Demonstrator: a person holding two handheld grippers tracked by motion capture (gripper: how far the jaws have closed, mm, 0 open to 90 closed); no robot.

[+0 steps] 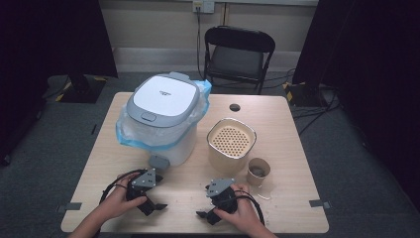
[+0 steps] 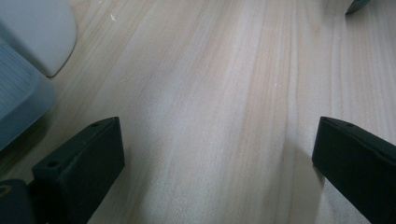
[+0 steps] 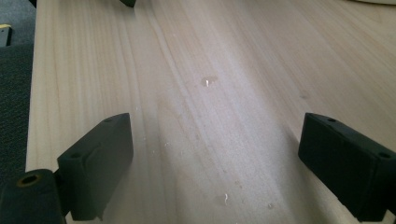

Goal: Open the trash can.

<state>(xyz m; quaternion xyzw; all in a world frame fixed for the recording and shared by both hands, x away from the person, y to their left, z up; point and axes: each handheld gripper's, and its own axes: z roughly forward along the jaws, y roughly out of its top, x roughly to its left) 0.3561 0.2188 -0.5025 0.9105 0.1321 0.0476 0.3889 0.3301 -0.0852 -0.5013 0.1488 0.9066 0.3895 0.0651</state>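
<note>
My left gripper (image 1: 154, 206) rests on the wooden table (image 1: 282, 119) near its front edge, held by a hand. Its jaws stand wide apart with bare wood between them, so the left gripper (image 2: 215, 140) is open. My right gripper (image 1: 205, 214) lies a little to the right, also hand-held and pointing towards the left one. The right gripper (image 3: 215, 140) is open over the tabletop with nothing between its jaws. A white lidded bin (image 1: 163, 116) lined with a blue bag stands behind the left gripper, its grey pedal (image 1: 158, 161) facing me.
A beige container with a perforated insert (image 1: 231, 144) stands at centre right, a small brown paper cup (image 1: 258, 171) beside it. Small crumbs (image 3: 208, 81) dot the wood. The bin's base (image 2: 37, 32) and pedal (image 2: 18, 102) lie left of the left gripper. A black folding chair (image 1: 237, 52) stands behind the table.
</note>
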